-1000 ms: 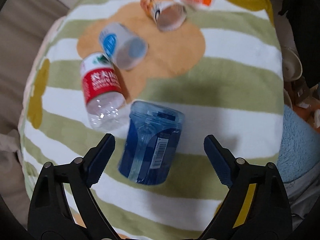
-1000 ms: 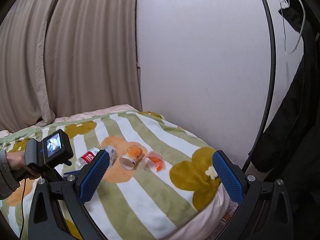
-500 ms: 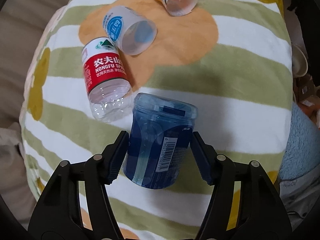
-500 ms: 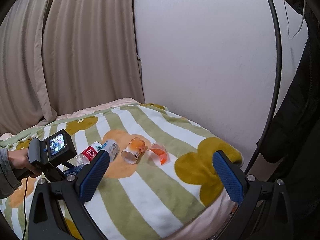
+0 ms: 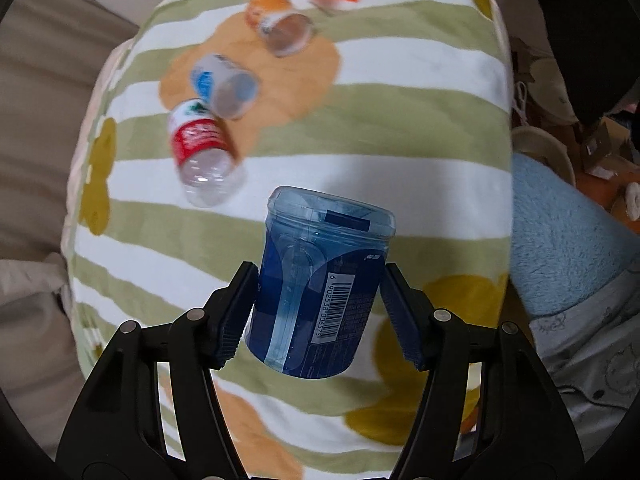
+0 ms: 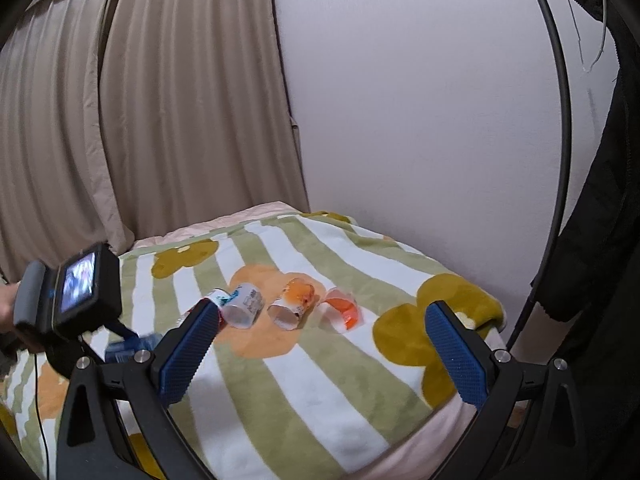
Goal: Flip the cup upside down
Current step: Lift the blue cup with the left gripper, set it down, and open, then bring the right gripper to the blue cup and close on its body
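The left gripper (image 5: 318, 312) clamps the blue cup (image 5: 320, 292) mid-body above the striped blanket (image 5: 400, 128). Rotate the wrist fully before lowering. The right gripper (image 6: 320, 352) is wide open, empty.

The cup (image 5: 320, 296) is held between the left tongs (image 5: 318, 312); a bottle (image 5: 202, 158) is seen ahead-left on the bed (image 5: 420, 128).

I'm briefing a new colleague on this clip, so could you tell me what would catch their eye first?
The blue cup, clamped between the left tool's fingers above the striped blanket, dominates the left wrist view. Behind it a red-labelled bottle and three small cups lie on their sides in a row. The right tool hangs open, holding nothing.
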The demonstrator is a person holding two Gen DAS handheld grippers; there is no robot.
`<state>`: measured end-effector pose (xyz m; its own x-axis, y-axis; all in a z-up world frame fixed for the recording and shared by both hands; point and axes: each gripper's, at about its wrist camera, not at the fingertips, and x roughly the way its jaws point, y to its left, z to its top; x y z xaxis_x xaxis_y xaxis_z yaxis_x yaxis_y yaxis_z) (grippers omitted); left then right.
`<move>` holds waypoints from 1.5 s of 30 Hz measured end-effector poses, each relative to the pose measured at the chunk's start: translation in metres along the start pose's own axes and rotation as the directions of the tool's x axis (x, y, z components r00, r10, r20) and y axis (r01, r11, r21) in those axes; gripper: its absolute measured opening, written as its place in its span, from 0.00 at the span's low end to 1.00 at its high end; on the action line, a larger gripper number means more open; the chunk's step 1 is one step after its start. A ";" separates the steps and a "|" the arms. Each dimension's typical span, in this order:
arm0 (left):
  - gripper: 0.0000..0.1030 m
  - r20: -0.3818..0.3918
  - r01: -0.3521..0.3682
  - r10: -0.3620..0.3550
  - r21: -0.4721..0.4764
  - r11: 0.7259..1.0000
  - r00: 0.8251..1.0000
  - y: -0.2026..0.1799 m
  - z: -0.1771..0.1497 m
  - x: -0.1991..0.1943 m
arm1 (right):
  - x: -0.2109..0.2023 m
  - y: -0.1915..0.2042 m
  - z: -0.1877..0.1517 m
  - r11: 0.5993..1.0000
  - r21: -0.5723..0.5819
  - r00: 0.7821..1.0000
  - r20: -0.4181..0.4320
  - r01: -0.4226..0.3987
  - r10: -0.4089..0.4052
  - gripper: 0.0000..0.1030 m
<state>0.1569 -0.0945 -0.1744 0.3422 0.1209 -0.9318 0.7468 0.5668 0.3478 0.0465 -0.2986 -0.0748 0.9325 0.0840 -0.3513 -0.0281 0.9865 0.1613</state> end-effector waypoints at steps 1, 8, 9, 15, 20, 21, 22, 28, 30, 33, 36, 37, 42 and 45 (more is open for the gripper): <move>0.58 -0.005 0.003 -0.003 -0.004 1.000 1.000 -0.005 0.000 0.006 | -0.001 0.002 0.000 1.000 -0.003 1.000 -0.001 -0.006 0.006 1.00; 0.58 -0.034 0.020 -0.024 -0.098 0.995 0.999 -0.020 -0.006 0.050 | -0.014 0.011 -0.004 0.999 -0.020 0.999 -0.012 -0.048 0.048 1.00; 0.59 -0.031 0.030 -0.034 -0.110 0.993 0.999 -0.020 -0.007 0.052 | -0.015 0.012 -0.005 0.998 -0.020 0.998 -0.019 -0.055 0.055 1.00; 0.86 0.021 0.048 -0.045 -0.144 0.988 0.999 -0.015 -0.007 0.048 | -0.017 0.019 -0.009 0.996 -0.017 0.995 -0.045 -0.086 0.085 1.00; 0.97 0.094 0.036 -0.018 -0.195 0.980 0.995 -0.004 -0.016 0.023 | -0.012 0.025 -0.006 0.988 0.006 0.984 -0.084 -0.156 0.155 1.00; 0.97 0.110 0.033 -0.010 -0.211 0.977 0.994 -0.001 -0.021 0.016 | -0.007 0.026 -0.004 0.983 0.022 0.977 -0.108 -0.183 0.185 1.00; 0.97 0.135 0.037 -0.005 -0.233 0.972 0.991 0.002 -0.028 0.006 | -0.002 0.028 -0.004 0.976 0.048 0.967 -0.137 -0.212 0.217 1.00; 0.99 0.254 0.077 0.018 -0.360 0.930 0.967 0.007 -0.082 -0.032 | 0.065 0.043 -0.034 0.874 0.405 0.814 -0.389 -0.269 0.431 1.00; 0.99 0.265 0.052 0.060 -0.398 0.916 0.962 0.006 -0.100 -0.038 | 0.092 0.054 -0.057 0.825 0.515 0.752 -0.443 -0.234 0.489 1.00; 0.99 0.299 0.075 0.074 -0.460 0.885 0.951 0.004 -0.129 -0.045 | 0.124 0.071 -0.091 0.738 0.660 0.678 -0.480 -0.139 0.557 1.00; 0.99 0.333 0.126 0.055 -0.499 0.857 0.941 0.006 -0.154 -0.047 | 0.141 0.086 -0.118 0.636 0.771 0.644 -0.470 -0.034 0.604 1.00; 0.99 0.340 0.132 0.060 -0.515 0.847 0.938 0.008 -0.164 -0.048 | 0.144 0.091 -0.125 0.616 0.787 0.644 -0.470 -0.002 0.603 1.00; 0.99 0.362 0.133 0.086 -0.538 0.832 0.928 0.012 -0.190 -0.054 | 0.152 0.106 -0.133 0.565 0.819 0.686 -0.468 0.100 0.558 0.97; 0.99 0.386 0.149 0.090 -0.545 0.825 0.918 0.014 -0.201 -0.057 | 0.161 0.109 -0.135 0.571 0.810 0.687 -0.490 0.131 0.537 0.86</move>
<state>0.0332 0.0699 -0.1368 0.6014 -0.1529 -0.7842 0.3561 0.9299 0.0917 0.1447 -0.1586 -0.2383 0.4493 0.6561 -0.6064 0.3978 0.4608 0.7934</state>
